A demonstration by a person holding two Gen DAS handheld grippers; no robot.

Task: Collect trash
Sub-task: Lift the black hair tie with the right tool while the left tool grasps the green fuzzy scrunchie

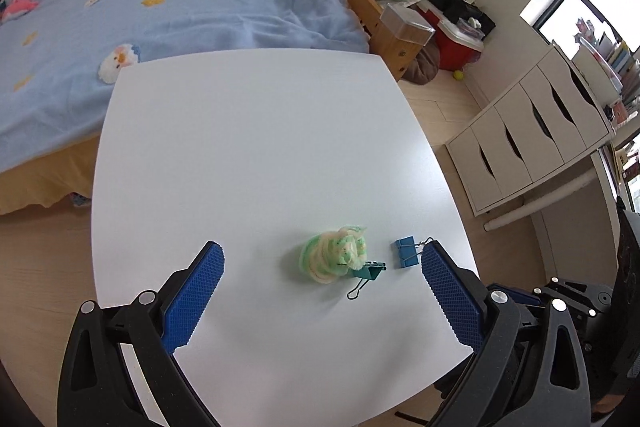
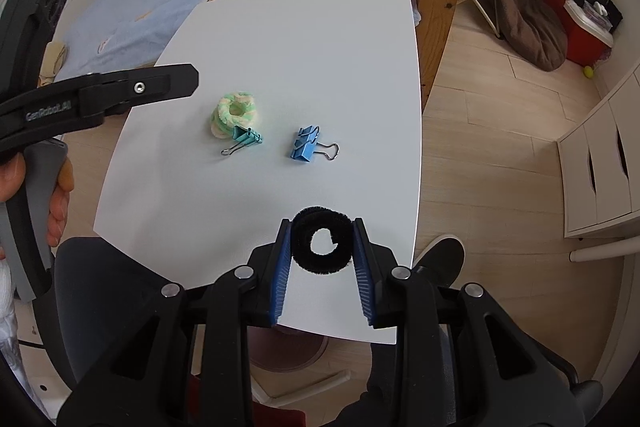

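A fluffy green-and-cream hair tie (image 1: 335, 255) lies on the white table (image 1: 256, 131), with a teal binder clip (image 1: 366, 273) touching its near side and a blue binder clip (image 1: 406, 251) to the right. My left gripper (image 1: 322, 265) is open and empty, its jaws spread wide around the hair tie and teal clip. In the right wrist view the same hair tie (image 2: 236, 113), teal clip (image 2: 244, 139) and blue clip (image 2: 306, 149) show. My right gripper (image 2: 322, 227) is shut on a black fuzzy hair tie (image 2: 322, 245) above the table's near edge.
A bed with a blue blanket (image 1: 160, 7) stands behind the table. A wooden bed frame (image 2: 436, 7) is at the table's far right corner. White drawers (image 1: 532, 139) stand to the right. A round bin (image 2: 288, 351) shows below the table's near edge.
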